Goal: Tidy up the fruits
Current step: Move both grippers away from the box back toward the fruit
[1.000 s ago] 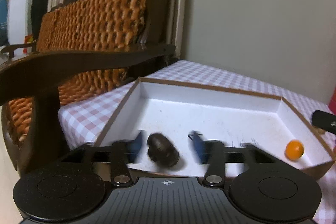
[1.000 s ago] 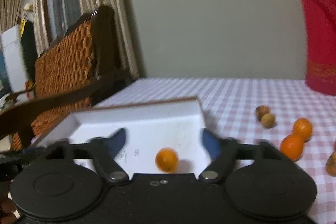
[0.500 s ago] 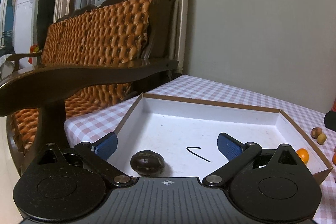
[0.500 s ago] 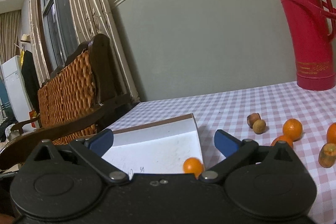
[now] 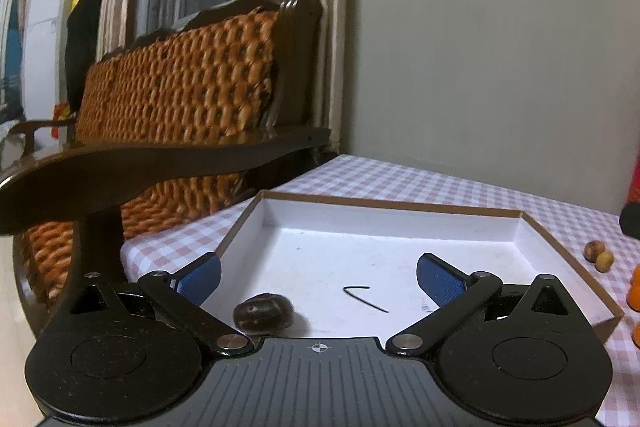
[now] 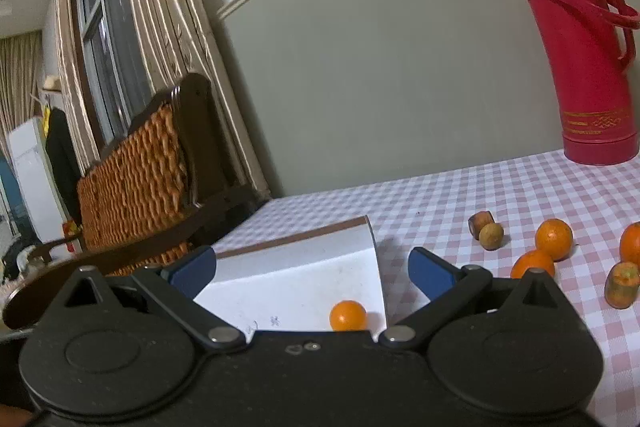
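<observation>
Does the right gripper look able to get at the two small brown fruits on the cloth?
Probably yes: the right gripper is open and empty, and bare cloth lies around the brown fruits.

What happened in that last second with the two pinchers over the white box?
Both opened and drew back. The left gripper let go of the dark fruit, which now lies in the white box; the right gripper let go of the small orange, which came to rest by the box wall. The fruits on the cloth and the red flask stayed put.
</observation>
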A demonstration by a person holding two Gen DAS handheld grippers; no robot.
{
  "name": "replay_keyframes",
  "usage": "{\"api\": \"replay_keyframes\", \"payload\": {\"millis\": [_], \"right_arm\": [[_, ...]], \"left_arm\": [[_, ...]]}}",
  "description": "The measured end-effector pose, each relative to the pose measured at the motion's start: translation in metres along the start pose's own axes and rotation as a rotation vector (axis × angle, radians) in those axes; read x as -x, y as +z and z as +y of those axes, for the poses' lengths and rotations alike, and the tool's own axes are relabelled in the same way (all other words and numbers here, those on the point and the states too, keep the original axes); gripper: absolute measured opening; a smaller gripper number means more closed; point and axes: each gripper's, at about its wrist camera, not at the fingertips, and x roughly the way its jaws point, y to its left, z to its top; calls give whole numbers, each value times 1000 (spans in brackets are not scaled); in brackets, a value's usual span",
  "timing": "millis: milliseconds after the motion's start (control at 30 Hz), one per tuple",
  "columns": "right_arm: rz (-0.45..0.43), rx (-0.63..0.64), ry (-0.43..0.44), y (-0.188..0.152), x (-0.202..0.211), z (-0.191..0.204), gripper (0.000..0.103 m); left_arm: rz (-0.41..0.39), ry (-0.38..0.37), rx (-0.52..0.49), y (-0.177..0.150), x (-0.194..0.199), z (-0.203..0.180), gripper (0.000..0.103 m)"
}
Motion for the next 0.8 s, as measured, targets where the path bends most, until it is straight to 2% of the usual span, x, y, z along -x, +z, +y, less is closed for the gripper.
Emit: {"api": "replay_keyframes", "payload": {"millis": [133,300,500,633,800], "right_arm": [[-22,-34,-30,5,12,-11,97],[-20,-22,-99,12,28,-27,97],[-39,-12,-208,20,53,-50,97],[-38,-41,-299,24,69,-74,97],[-23,-61,-374,24,83,-103,97]], "left_arm": [[-51,-43,-35,0,14,-13,103],[-60,-128,-47,0,25,-35,103],[-30,-241,-65,-3,34,-66,103],[22,-338,-118,-7,41,-95,103],[31,-429,-180,-19,58,-130,103]]}}
